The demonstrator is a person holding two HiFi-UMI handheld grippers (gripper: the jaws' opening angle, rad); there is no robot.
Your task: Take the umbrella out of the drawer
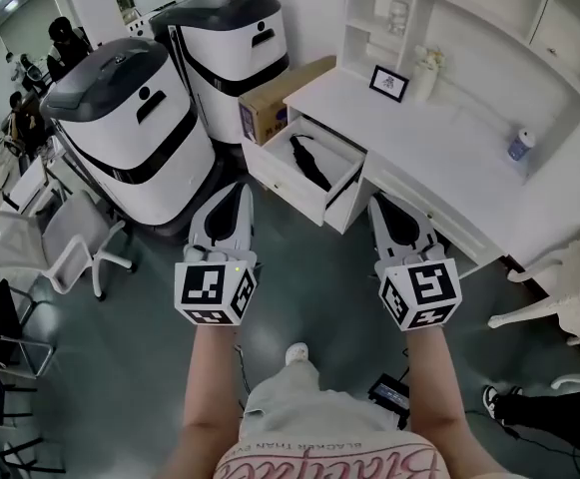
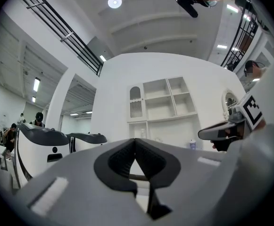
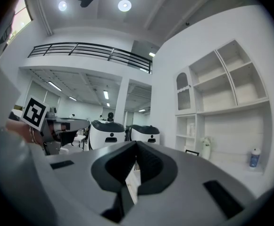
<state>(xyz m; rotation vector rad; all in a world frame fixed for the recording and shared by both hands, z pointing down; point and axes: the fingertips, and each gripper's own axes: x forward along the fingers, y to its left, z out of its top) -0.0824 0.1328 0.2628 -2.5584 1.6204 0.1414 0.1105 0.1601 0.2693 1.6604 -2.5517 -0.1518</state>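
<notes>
Left gripper view: my left gripper [image 2: 136,141] has its jaws pressed together at the tips, nothing between them. Right gripper [image 3: 137,145] reads the same in its own view: pads closed on each other, empty. Both point about level toward the white desk.

Head view: I hold the two grippers side by side, short of the drawer [image 1: 288,186], touching nothing. The drawer stands pulled out from under the desk [image 1: 449,143]. The umbrella [image 1: 309,160], black and folded, lies slantwise on the drawer floor, untouched. A cardboard box [image 1: 270,108] sits at the desk's left end, just beside the drawer. Two large white units [image 1: 130,133] stand further left.

Progress, as I judge it: early. The drawer is already open, so access is done. The reach, the grip and the lift-out are all left. My jaws must spread before either gripper can take the umbrella. Either one looks able to reach in, and I can't say which is better placed.
</notes>
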